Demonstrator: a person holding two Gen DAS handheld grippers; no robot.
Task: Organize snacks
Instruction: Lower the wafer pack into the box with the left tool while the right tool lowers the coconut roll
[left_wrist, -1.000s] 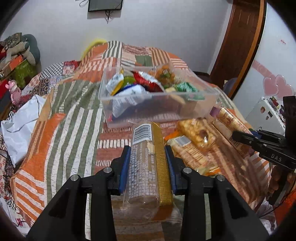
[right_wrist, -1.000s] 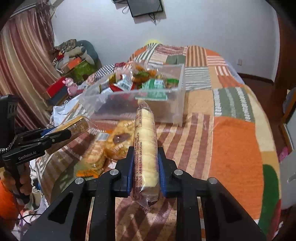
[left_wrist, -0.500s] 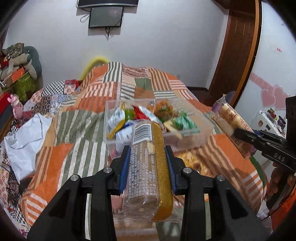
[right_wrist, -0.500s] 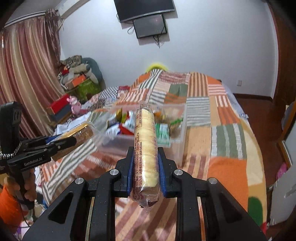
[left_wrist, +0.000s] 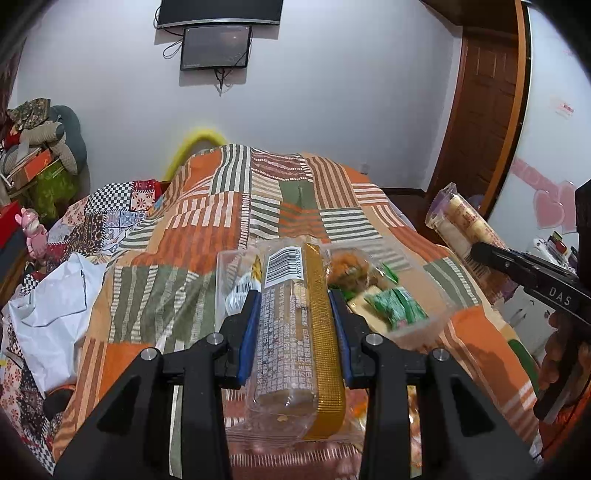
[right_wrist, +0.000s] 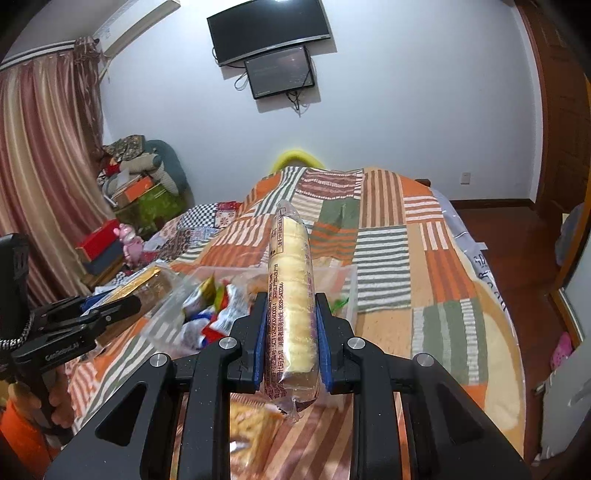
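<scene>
We record the left gripper (left_wrist: 293, 325) with its blue-padded fingers (left_wrist: 249, 332) clamped on the long sides of a clear-wrapped biscuit pack (left_wrist: 295, 328) with a gold edge strip, barcode end pointing away from us. The right gripper (right_wrist: 290, 325) has its fingers (right_wrist: 260, 332) pressed on a slim sleeve of pale round crackers (right_wrist: 291, 295), which stands out far past the fingertips. Both packs are held in the air above a clear plastic bin (left_wrist: 424, 325) that sits on the bed, on a striped orange-and-green patchwork quilt (left_wrist: 177, 288). The bin holds mixed snack packets: green ones (left_wrist: 397, 306) on the right, white, red and blue ones (right_wrist: 207, 325) on the left. In the left view the right gripper and its cracker sleeve show at the right edge; in the right view the left gripper shows at the left edge. More packets (right_wrist: 251, 421) lie on the quilt near us, below the right fingers. Two dark screens (right_wrist: 273, 48) hang on the far wall.
</scene>
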